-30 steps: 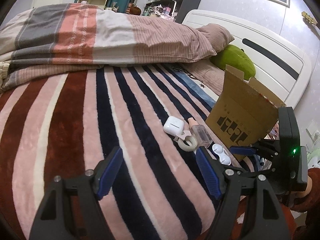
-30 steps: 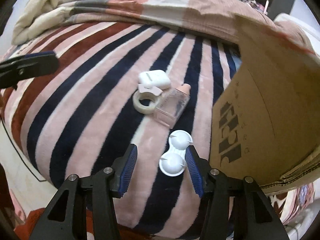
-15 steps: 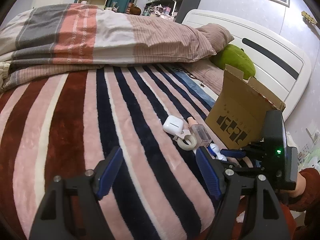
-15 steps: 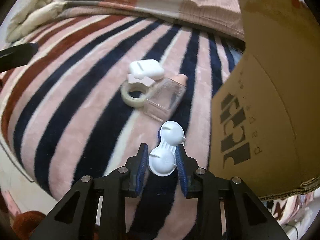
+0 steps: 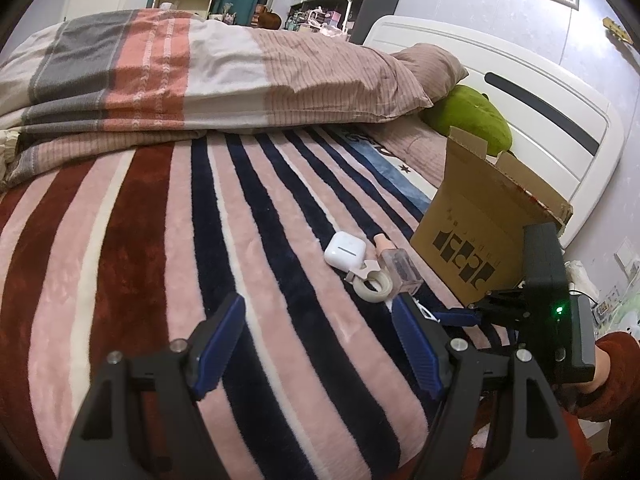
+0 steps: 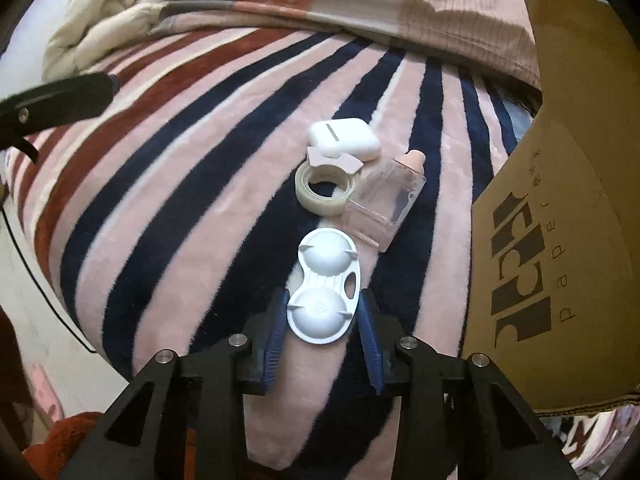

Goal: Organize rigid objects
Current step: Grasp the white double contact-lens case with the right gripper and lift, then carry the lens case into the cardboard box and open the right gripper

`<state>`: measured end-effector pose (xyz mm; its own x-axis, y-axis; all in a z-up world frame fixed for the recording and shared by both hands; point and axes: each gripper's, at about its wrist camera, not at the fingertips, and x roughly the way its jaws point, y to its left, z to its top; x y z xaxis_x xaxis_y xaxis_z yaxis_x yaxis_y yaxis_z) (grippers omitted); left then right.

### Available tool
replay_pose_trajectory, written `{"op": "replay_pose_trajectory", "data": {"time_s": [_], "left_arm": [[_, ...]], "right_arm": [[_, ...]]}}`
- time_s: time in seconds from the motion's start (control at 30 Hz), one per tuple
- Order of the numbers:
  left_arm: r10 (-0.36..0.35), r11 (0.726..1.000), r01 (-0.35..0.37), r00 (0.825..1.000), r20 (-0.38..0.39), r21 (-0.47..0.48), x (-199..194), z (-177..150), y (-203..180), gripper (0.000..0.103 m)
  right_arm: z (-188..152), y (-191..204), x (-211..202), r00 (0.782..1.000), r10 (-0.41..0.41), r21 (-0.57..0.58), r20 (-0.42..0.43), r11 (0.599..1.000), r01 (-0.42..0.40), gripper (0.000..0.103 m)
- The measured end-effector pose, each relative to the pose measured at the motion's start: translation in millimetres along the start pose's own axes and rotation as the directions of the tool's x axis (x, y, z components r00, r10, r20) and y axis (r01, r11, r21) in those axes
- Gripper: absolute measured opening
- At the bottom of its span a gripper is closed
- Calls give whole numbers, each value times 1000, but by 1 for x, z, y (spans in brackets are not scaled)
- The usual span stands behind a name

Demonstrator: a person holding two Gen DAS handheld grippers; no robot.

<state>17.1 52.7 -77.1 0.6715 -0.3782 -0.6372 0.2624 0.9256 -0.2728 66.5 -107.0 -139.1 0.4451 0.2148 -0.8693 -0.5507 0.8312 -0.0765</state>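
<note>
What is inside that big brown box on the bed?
Nobody can tell from here. The cardboard box shows only its printed outer wall and raised flaps in both views; its inside is hidden. The other small things lie outside it on the striped blanket.

Right gripper (image 6: 322, 322) at 6 o'clock, jaws opening, pads flanking white contact lens case (image 6: 325, 286). Tape roll (image 6: 325, 192), clear bottle (image 6: 386, 204), earbud case (image 6: 344, 140) toward 12. Cardboard box (image 6: 560, 220) at 3.

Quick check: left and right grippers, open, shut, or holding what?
Left gripper: open, nothing between its fingers.
Right gripper: jaws opening slightly, pads against the white plastic two-dome contact lens case.
</note>
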Motion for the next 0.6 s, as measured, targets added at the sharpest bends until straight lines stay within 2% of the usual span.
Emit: {"op": "replay_pose_trajectory", "data": {"time_s": [0.1,0.2,0.33,0.47,0.6], "left_arm": [[-12,1000,12,1000,-3,1,0,2,-3,73],[-35,999,35,999,-1,5,-2,7,-6,73],[-114,993,114,994,7,-10,-8,20,-11,73],[-193,981,193,981,21,9,-13,39,-27,72],[-264,965,263,964,31,23,-12,63,-48,46]], "right_arm": [[3,7,-11,999,18,-43,35,999,-17,28],[14,16,-29,994,69,-87,85,994,-62,28],[32,21,-61,975,153,-127,158,983,-134,28],[44,21,-93,957,184,-163,225,975,-150,28],[53,8,-117,941,199,-180,274,972,-153,28]]}}
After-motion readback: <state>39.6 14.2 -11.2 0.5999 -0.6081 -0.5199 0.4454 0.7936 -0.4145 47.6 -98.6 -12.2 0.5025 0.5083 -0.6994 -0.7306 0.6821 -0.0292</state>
